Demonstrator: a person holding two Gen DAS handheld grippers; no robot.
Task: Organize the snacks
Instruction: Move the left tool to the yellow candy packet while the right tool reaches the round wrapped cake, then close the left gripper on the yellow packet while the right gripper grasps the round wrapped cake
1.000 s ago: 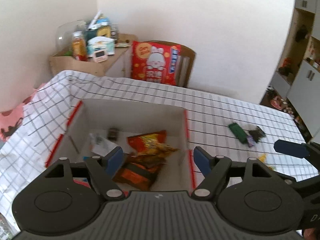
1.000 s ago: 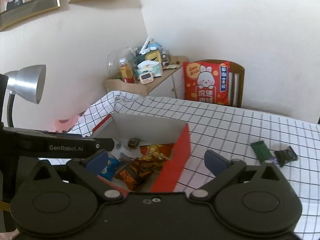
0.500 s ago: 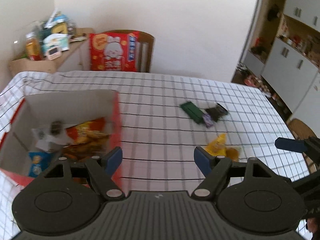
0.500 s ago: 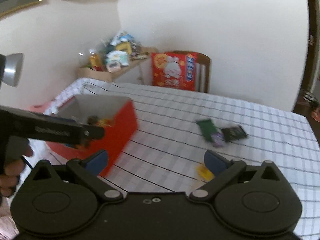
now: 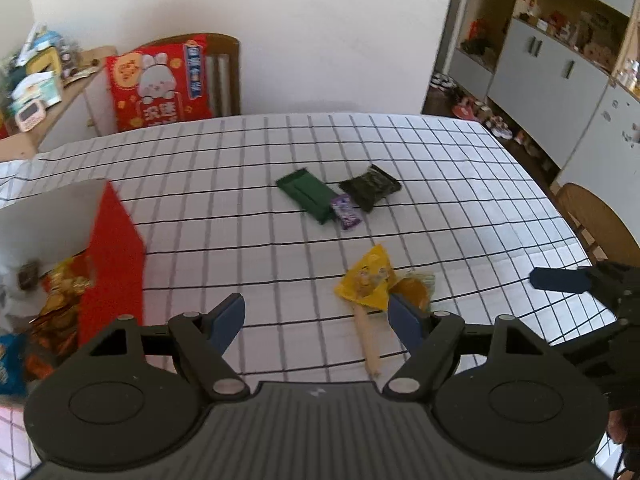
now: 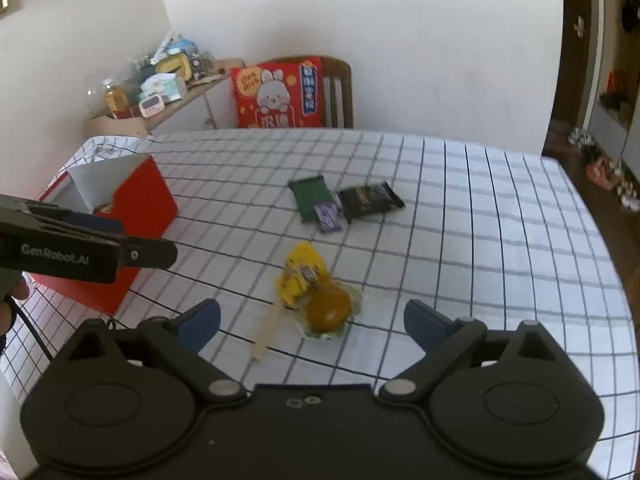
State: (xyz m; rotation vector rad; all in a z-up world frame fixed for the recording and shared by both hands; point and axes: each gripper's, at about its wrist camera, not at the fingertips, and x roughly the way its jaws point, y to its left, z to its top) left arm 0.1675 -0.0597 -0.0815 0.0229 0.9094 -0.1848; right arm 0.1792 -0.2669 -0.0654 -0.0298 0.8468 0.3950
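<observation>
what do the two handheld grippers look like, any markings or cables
Both the left gripper and right gripper are matte black plastic: two round discs, angular linkage arms with silver pivot pins, and dark blue finger pads. The left one's side bar, seen in the right wrist view, reads "GenRobot.AI" in pale letters. A thin black cable hangs under it.

At the left edge of the left wrist view, the red box is cut off and its snacks smear with blur; shelf items at upper right are unreadable.
</observation>
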